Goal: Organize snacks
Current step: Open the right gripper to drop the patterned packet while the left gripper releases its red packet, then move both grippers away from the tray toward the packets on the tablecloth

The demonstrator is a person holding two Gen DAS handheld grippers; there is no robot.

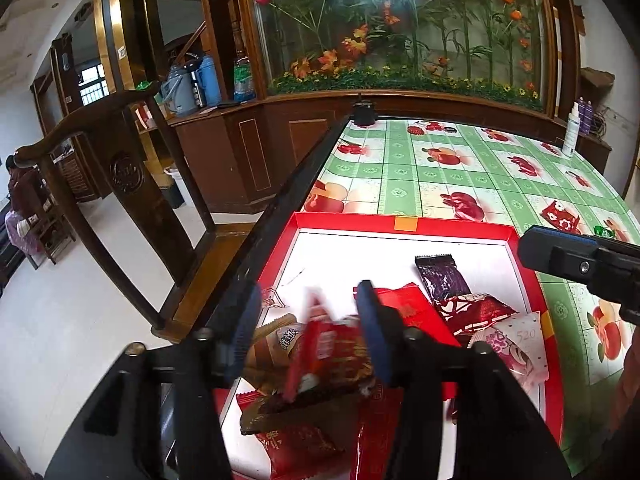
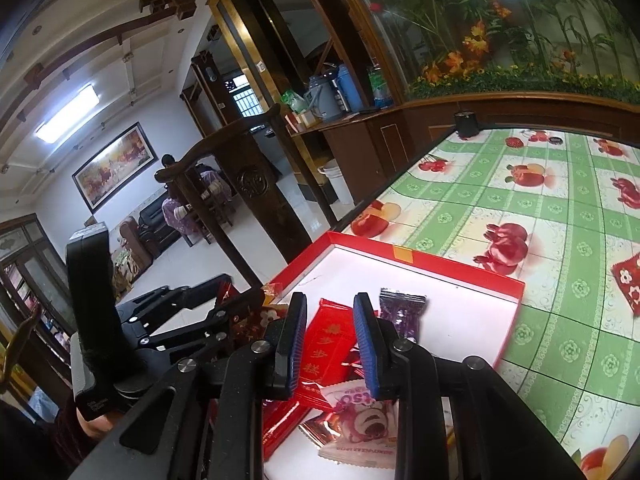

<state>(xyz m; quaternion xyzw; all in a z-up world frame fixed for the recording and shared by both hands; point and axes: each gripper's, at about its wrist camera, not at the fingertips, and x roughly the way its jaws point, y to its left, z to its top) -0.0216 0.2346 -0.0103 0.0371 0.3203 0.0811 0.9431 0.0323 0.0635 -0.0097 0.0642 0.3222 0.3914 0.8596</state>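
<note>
Snack packets, light, crinkly foil, lie piled in red tray (image 1: 404, 227). Left tool (image 1: 308, 312) wide over blurred red packet (image 1: 320, 340); right tool (image 2: 329, 320) partly open, empty. I'd pinch a sealed edge.

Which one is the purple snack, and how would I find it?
Look at the table with the green fruit cloth and find the red tray with the white floor. The purple snack lies flat toward the tray's far side, at the far end of the packet pile. It is the only dark purple wrapper; the packets beside it are red or pink.
</note>
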